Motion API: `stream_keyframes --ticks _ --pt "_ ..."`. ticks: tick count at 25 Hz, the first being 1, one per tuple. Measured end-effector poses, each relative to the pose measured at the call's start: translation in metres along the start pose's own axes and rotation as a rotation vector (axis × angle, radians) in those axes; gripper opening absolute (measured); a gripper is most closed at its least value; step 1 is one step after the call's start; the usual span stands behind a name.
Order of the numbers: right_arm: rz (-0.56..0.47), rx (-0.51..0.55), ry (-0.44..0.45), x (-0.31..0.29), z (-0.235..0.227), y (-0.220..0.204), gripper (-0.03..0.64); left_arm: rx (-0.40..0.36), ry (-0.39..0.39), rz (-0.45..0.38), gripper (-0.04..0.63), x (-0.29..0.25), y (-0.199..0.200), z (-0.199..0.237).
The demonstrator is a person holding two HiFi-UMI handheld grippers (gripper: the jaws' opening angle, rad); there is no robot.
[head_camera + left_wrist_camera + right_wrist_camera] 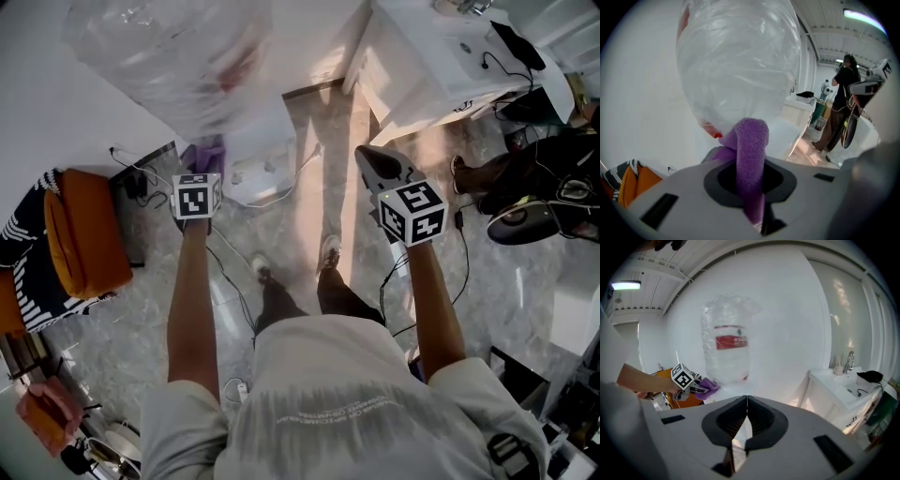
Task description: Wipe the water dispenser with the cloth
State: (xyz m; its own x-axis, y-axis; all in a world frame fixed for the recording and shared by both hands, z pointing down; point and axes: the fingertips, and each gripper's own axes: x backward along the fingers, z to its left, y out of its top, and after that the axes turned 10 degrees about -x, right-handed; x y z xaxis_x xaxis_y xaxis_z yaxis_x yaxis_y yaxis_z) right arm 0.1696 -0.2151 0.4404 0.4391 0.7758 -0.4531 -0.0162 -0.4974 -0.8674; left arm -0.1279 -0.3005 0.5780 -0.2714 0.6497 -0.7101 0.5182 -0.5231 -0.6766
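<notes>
starting left of the water dispenser point(267, 150), an orange cushioned seat point(84, 234) sat well apart from it. the left gripper point(200, 173) was clamped on a purple cloth point(751, 154). a narrow fold was pinched between its jaws and the rest bunched ahead, just beside the dispenser's left flank, under the plastic-wrapped water bottle point(178, 52). right of the dispenser, the right gripper point(746, 404) had its jaws pressed together on nothing, clear of the cabinet. farther right stood a white sink counter point(422, 66).

the thin pinch looked likely to let the cloth slide out once dragged hard across a panel, and the loose wrap could snag or the bottle get nudged. the bottle hid most of the dispenser's top, no taps showed, and i could not tell whether the cloth touched the dispenser.
</notes>
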Motion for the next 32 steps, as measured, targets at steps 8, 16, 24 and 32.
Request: stream_keyframes --ticks 8,16,24,32 --pt "0.016 -0.016 -0.019 0.004 -0.026 -0.001 0.015 0.004 -0.071 -0.035 0.055 -0.033 0.050 -0.061" --pt "0.036 -0.036 -0.058 0.018 -0.049 -0.012 0.015 0.040 -0.162 -0.091 0.055 -0.056 0.087 -0.106" --pt "0.047 -0.063 -0.108 0.036 -0.061 -0.025 0.015 -0.088 -0.136 -0.147 0.055 -0.068 0.107 -0.149" --pt "0.060 -0.091 -0.162 0.047 -0.048 -0.038 0.015 -0.070 -0.267 -0.123 0.055 -0.088 0.056 -0.196"
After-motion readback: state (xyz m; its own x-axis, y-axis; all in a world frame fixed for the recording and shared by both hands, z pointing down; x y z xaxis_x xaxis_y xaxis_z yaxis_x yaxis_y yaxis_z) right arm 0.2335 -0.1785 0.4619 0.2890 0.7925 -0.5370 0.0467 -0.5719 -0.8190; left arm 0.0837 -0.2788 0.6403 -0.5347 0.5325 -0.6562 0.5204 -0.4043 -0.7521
